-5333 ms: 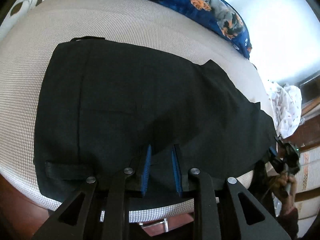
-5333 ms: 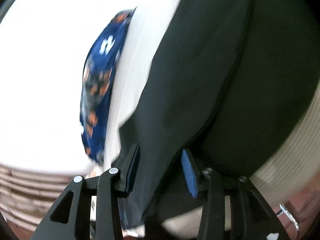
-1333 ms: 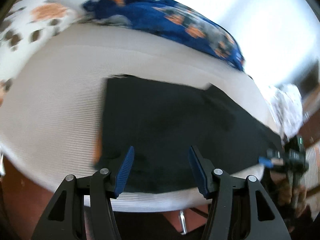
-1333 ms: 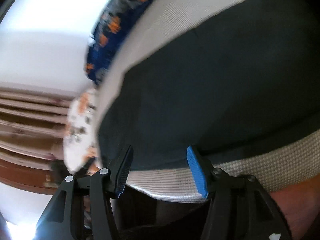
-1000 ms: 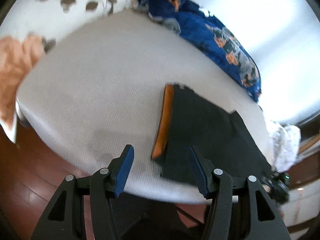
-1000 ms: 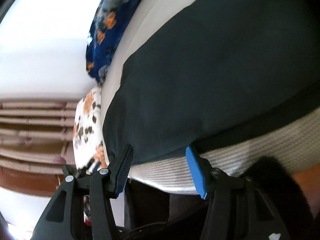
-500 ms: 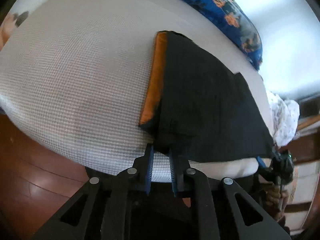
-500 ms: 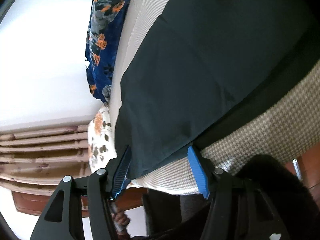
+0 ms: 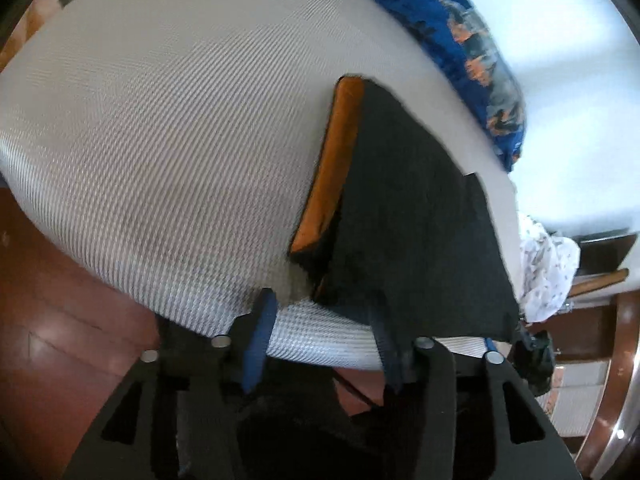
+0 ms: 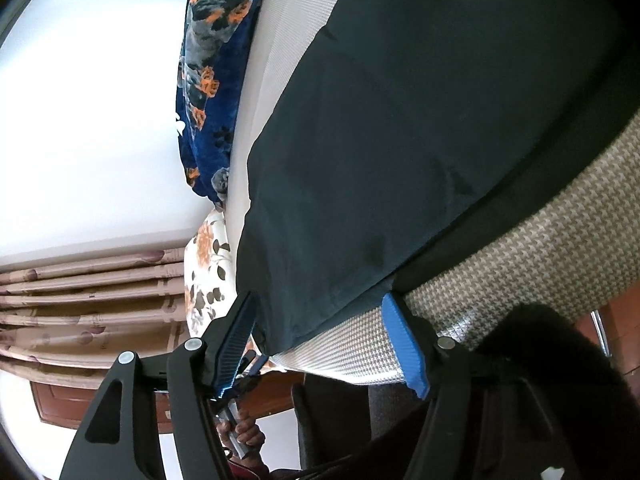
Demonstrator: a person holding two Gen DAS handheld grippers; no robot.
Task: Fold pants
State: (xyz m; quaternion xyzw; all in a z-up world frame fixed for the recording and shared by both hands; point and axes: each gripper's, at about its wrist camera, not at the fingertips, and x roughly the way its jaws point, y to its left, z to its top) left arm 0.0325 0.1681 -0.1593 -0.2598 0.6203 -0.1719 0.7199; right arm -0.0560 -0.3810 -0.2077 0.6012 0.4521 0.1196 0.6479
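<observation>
The black pants (image 9: 412, 216) lie folded on the pale woven bed cover (image 9: 168, 148), with an orange inner band (image 9: 332, 168) showing along their left edge. My left gripper (image 9: 320, 336) is open at the near edge of the bed, just below the pants' near left corner, holding nothing. In the right wrist view the pants (image 10: 420, 140) fill the frame. My right gripper (image 10: 320, 340) is open, its jaws on either side of the pants' near corner without closing on it.
A blue flowered blanket (image 9: 464, 44) lies along the far side of the bed, also in the right wrist view (image 10: 212, 72). A white flowered pillow (image 10: 208, 272) lies beyond the pants. Red-brown wood floor (image 9: 52, 320) lies below the bed edge. Curtains (image 10: 88, 300) hang at left.
My left gripper, shut at the pants' near left corner half a second ago, has opened and let go. The right gripper stays open and has moved slightly closer to the pants' edge.
</observation>
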